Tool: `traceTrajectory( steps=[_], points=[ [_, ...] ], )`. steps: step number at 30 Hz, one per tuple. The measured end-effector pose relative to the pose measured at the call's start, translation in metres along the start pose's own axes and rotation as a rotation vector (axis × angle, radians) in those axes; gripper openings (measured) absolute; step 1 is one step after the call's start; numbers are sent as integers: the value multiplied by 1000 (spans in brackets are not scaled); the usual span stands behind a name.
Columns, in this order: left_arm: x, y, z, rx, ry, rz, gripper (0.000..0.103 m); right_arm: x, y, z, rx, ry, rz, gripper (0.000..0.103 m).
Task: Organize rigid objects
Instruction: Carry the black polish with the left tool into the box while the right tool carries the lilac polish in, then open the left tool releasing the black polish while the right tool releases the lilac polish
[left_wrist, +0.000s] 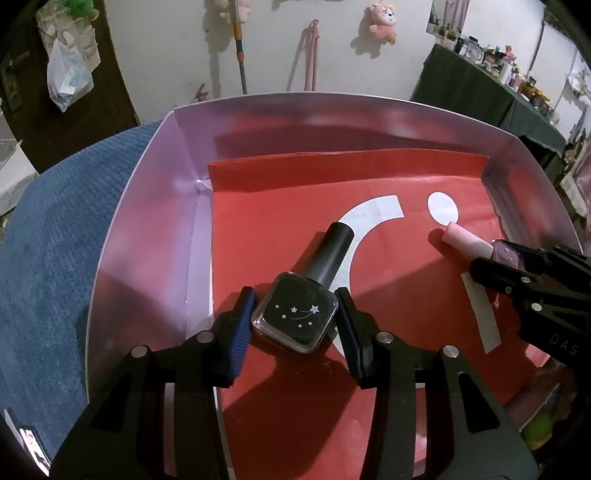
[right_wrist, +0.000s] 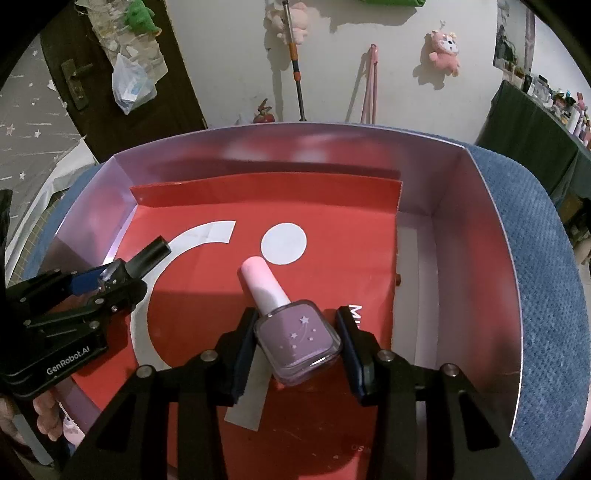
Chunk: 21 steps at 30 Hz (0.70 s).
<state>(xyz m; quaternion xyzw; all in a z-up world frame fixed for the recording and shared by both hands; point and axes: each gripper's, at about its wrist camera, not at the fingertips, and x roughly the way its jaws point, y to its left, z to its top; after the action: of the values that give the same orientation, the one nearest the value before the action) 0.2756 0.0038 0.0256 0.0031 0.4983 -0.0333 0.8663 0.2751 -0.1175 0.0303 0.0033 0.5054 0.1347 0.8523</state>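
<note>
Left tongs (left_wrist: 295, 314) bracket the black bottle (left_wrist: 297, 312), pads barely apart from it; right tongs (right_wrist: 297, 332) likewise flank the purple bottle (right_wrist: 299, 339), at three o'clock. Both bottles lie on the box's (right_wrist: 476, 221) red liner (left_wrist: 280, 199). Placing seems done; next, withdraw cleanly.

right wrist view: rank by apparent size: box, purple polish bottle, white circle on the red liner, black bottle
Largest to smallest, as they appear:
1. box
2. purple polish bottle, though nearness to the camera inflates it
3. white circle
4. black bottle, mostly hidden by the left hand-held gripper, so unsure
</note>
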Motion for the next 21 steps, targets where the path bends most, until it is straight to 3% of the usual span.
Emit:
traceTrajectory(
  steps=[13,16,21],
  points=[
    [0,0,1,1,2,-4,43,-1,0,1,7,-3,8,46],
    [1,-3,1,21,5,-10,53,-1,-1,1,11,-5,17,49],
    [1,-5,0,33,5,-8,55,-3,-4,1,13,-5,25,51]
  ],
)
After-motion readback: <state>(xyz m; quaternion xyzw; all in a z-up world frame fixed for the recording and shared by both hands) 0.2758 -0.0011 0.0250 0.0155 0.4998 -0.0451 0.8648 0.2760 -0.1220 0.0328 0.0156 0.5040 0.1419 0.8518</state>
